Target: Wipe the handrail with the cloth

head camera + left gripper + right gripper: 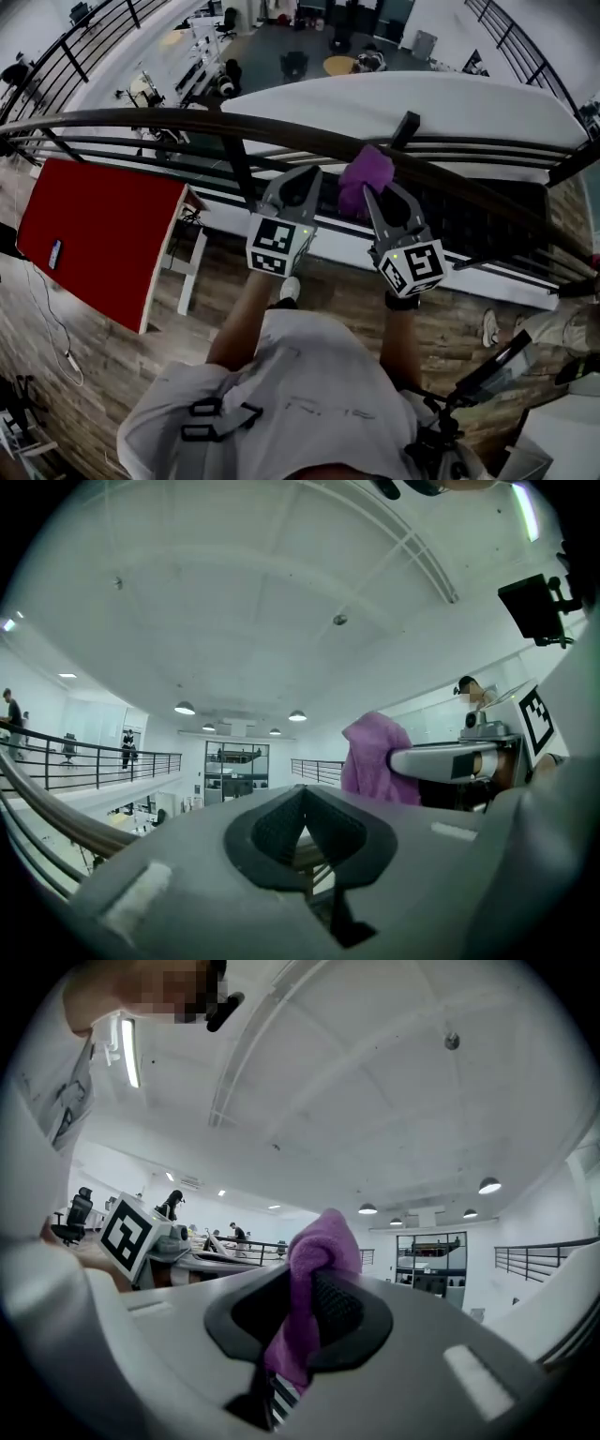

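Red board (103, 230) mid-left of frame, below rail. L gripper (302, 173) at centre, jaws together, nothing btwn them, tips by dark handrail (187, 120). Purple cloth (367, 169) just right of it, bunched against handrail, clamped in R gripper (373, 192). Only print: b/w square codes on marker cubes (274, 246).

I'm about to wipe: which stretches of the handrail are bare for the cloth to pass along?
Bare: the handrail from the head view's left edge to the left hand-held gripper, by the red table, and from the right hand-held gripper on to the right. Crowded: the middle, where both sit with the purple cloth.
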### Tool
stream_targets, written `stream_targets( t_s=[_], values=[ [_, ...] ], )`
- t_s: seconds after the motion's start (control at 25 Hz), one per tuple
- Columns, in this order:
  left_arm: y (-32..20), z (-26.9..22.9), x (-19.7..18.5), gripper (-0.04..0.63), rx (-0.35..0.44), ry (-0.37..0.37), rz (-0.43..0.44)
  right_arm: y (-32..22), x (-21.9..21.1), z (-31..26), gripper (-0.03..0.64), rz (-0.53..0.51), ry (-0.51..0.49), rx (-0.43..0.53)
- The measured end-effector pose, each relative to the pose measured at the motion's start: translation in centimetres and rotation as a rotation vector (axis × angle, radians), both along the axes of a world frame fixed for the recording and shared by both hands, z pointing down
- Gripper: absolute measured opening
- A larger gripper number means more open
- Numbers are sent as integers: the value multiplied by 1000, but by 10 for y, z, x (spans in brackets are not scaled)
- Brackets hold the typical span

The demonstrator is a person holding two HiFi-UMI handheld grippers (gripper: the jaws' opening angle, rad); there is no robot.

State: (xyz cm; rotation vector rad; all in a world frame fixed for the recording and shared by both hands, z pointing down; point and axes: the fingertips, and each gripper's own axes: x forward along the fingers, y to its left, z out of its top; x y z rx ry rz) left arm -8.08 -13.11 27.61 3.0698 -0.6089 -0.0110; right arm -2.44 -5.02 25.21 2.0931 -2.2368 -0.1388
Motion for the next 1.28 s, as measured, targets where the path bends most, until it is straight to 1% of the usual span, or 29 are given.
stream_targets(
  t_s=[0.16,0.28,0.4,0.52,0.6,0.68,0.76,0.8,0.88,1.0,1.12,1.28],
  values=[
    [-69,-5,-1,0,26,8,-51,-81,10,3,63,-72,-34,-29],
    [-109,4,-13,0,26,2,-90,-130,2,17,63,-142,-34,-77],
    [-146,16,-29,-1,11,-2,-139,-179,-10,34,63,-208,-26,-143],
    [-173,26,-48,-2,-18,-5,-193,-219,-22,58,63,-268,-49,-242],
    [-186,30,-59,-2,-39,2,-243,-241,-30,71,63,-301,-67,-304],
    [-198,34,-73,-2,-57,-1,-314,-264,-41,78,63,-345,-69,-338],
    [-208,40,-87,-3,-72,-16,-380,-286,-56,86,63,-386,-34,-356],
    [-211,43,-94,-3,-78,-15,-399,-297,-64,90,63,-396,-3,-365],
    [-213,46,-103,-2,-85,-3,-415,-319,-80,101,61,-414,60,-392],
    [-210,46,-108,-2,-96,13,-417,-348,-100,118,61,-448,119,-456],
    [-210,53,-106,-1,-115,9,-433,-369,-111,144,61,-489,187,-547],
    [-211,63,-111,-2,-132,-14,-454,-375,-122,191,61,-527,321,-717]
  ],
)
